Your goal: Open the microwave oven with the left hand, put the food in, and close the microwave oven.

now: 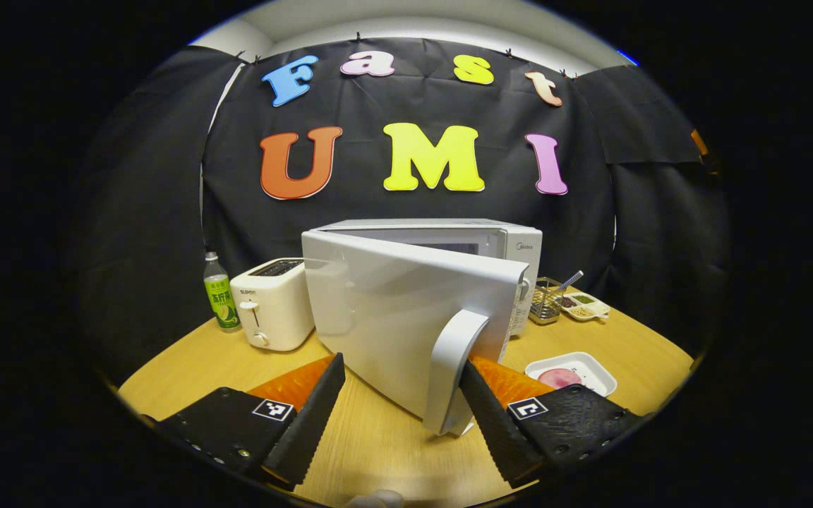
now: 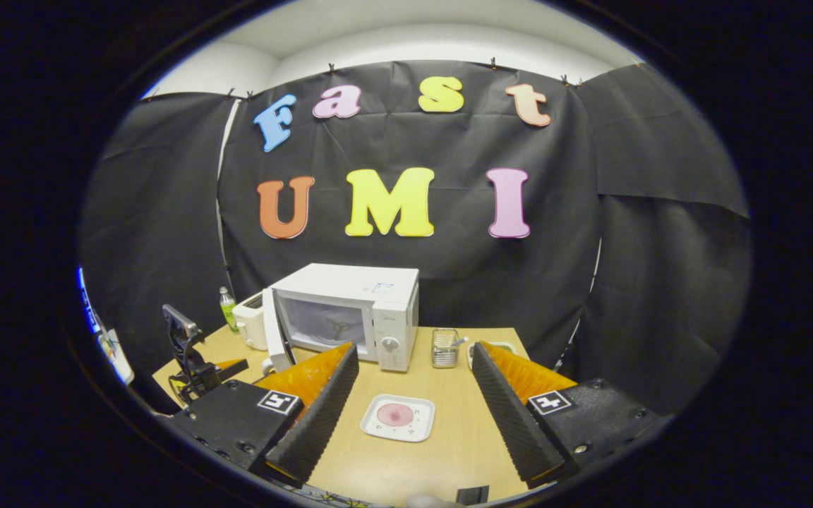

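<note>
The white microwave (image 1: 512, 243) stands at the back of the wooden table (image 1: 378, 437), its door (image 1: 392, 310) swung partly open toward me. My left gripper (image 1: 403, 365) is open, and the door's curved handle (image 1: 457, 367) stands between its fingers, close against the right finger (image 1: 491, 416). A white square plate with pink food (image 1: 572, 372) lies on the table to the right. In the right gripper view the plate (image 2: 398, 416) rests in front of the open right gripper (image 2: 413, 353), between its fingers and lower down. The microwave (image 2: 371, 303) is behind it, the left gripper (image 2: 198, 367) at its door.
A white toaster (image 1: 272, 303) and a green bottle (image 1: 221, 293) stand left of the microwave. A wire holder with a utensil (image 1: 546, 300) and a small condiment tray (image 1: 583, 305) sit to its right. The table's front edge is near both grippers.
</note>
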